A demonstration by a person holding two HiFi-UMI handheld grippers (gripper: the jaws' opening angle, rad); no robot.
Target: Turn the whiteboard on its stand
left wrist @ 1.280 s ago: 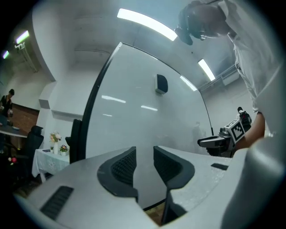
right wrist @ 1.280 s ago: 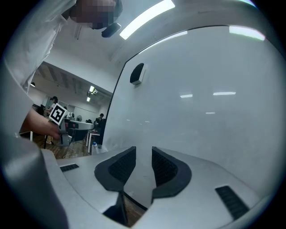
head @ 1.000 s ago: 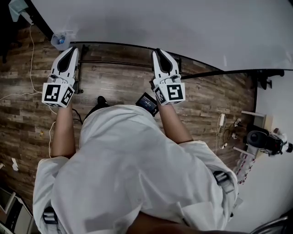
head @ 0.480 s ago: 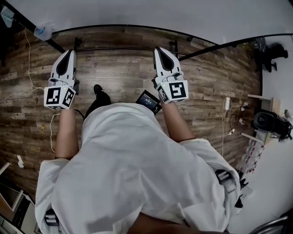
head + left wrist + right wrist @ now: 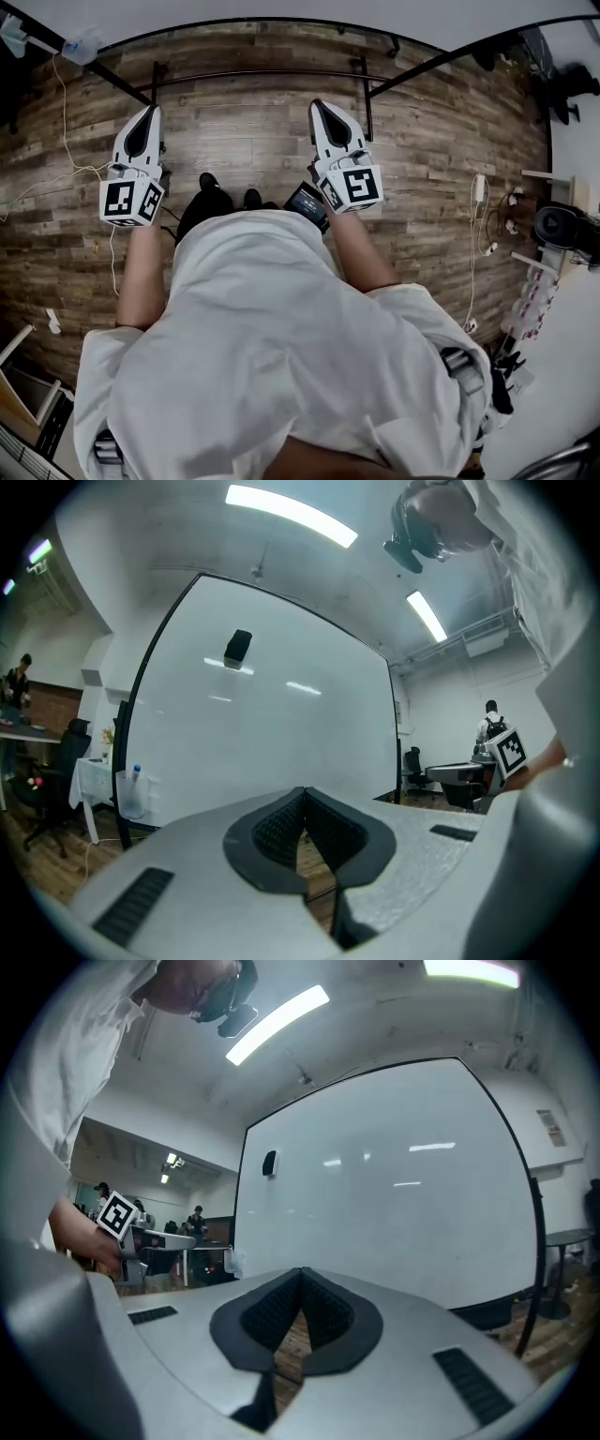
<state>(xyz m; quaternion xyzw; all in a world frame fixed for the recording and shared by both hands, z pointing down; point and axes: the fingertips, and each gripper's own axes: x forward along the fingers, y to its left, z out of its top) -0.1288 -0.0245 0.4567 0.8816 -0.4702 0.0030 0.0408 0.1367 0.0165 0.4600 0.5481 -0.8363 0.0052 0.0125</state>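
The left gripper [image 5: 148, 114], white-shelled with black ribbed pads and a marker cube at its back, sits left of centre in the head view. Its jaws are closed together with nothing between them; in the left gripper view [image 5: 305, 797] only floor shows through the small gap below the pads. The right gripper [image 5: 320, 105], of the same make, sits just right of centre. It too is closed and empty, and the right gripper view [image 5: 300, 1276] shows its pads meeting at the tips. Both point toward the top of the frame.

Beyond the tips lies a strip of brown wood-plank floor [image 5: 450, 150], crossed by the black metal bars of the stand [image 5: 262, 74]. The large white whiteboard with a thin black frame [image 5: 281, 7] runs along the top edge of the head view, apart from both grippers (neither touches it). It fills the middle of the left gripper view [image 5: 272, 724] and the centre and right of the right gripper view [image 5: 394, 1194], standing upright ahead of the jaws.

A clear plastic holder [image 5: 131, 794] hangs at the board's lower left edge. The person's white shirt [image 5: 281, 356] fills the lower half of the head view.
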